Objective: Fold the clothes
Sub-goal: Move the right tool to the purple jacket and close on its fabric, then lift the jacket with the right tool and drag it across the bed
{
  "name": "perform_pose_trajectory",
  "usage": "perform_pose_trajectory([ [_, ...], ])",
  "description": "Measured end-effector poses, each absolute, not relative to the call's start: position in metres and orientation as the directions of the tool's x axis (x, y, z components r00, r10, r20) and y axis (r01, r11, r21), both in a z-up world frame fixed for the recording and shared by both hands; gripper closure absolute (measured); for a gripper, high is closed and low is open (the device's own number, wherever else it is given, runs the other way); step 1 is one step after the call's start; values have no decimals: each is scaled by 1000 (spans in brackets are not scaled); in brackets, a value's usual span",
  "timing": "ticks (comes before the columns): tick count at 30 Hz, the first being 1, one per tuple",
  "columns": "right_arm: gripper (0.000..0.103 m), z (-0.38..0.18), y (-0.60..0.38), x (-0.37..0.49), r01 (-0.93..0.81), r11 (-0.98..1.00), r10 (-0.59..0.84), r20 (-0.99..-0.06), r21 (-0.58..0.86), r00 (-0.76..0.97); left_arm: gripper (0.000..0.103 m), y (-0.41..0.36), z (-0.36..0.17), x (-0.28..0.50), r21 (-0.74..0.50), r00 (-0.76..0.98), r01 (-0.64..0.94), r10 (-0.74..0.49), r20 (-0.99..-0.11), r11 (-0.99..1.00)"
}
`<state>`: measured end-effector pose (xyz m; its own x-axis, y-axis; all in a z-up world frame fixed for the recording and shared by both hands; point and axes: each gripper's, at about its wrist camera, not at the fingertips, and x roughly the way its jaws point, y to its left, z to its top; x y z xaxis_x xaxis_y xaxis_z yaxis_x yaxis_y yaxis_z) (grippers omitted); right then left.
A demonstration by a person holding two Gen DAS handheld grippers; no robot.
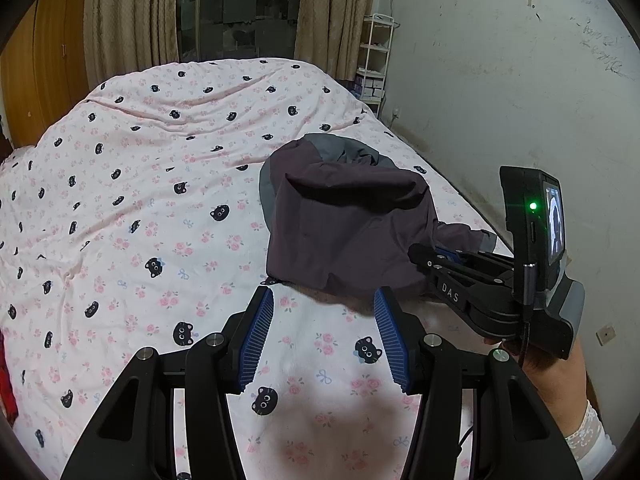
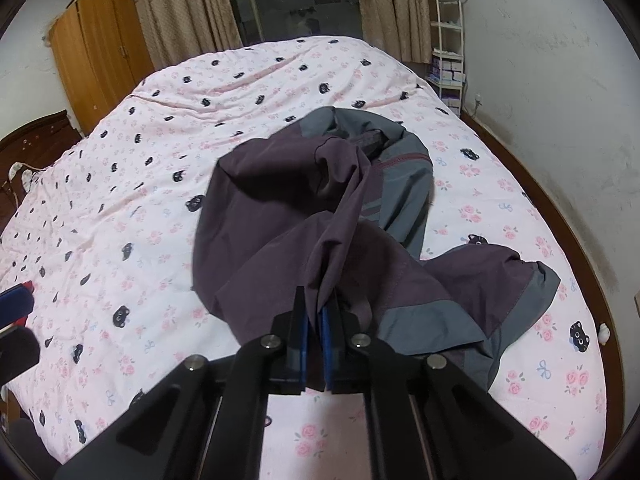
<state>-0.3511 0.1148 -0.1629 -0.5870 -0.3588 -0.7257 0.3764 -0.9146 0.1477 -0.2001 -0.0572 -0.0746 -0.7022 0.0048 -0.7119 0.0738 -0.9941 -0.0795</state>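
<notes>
A dark purple and grey garment (image 1: 348, 220) lies bunched on the pink cat-print bed cover (image 1: 140, 208). My left gripper (image 1: 324, 300) stands open just in front of the garment's near edge, with nothing between its blue pads (image 1: 256, 336). In the right wrist view my right gripper (image 2: 316, 300) is shut on a pulled-up fold of the garment (image 2: 304, 216); cloth runs up from between the pads. A grey-cuffed sleeve (image 2: 516, 280) trails to the right. From the left wrist view the right gripper (image 1: 424, 256) appears at the garment's right side, held by a hand (image 1: 548, 372).
The bed (image 2: 560, 208) fills most of both views and has a dark wooden rim on the right. A wooden wardrobe (image 2: 100, 52) stands at the far left, curtains (image 2: 176, 12) and a window behind, a white shelf rack (image 2: 448, 40) by the right wall.
</notes>
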Motion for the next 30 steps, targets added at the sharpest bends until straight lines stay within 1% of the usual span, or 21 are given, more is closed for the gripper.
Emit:
perform_pose_trajectory([
  [5,100,-153,111,-333,413,-899,-387,-710,148,-588,55,-58,-71,-190,-68,-705,70,-1,-709,-995],
  [14,101,-140,102,-291,487,-860,-447,-684,153,-576,55,-67,-68,-168,-43,-700,73,-21,-714,-996],
  [18,101,-137,99,-276,503,-847,-468,-687,171,-555,55,-68,-69,-160,-33,-686,63,-20,-728,-997],
  [30,100,-122,81,-226,569,-810,-496,-682,141,-537,55,-75,-66,-124,-26,-680,73,-31,-733,-997],
])
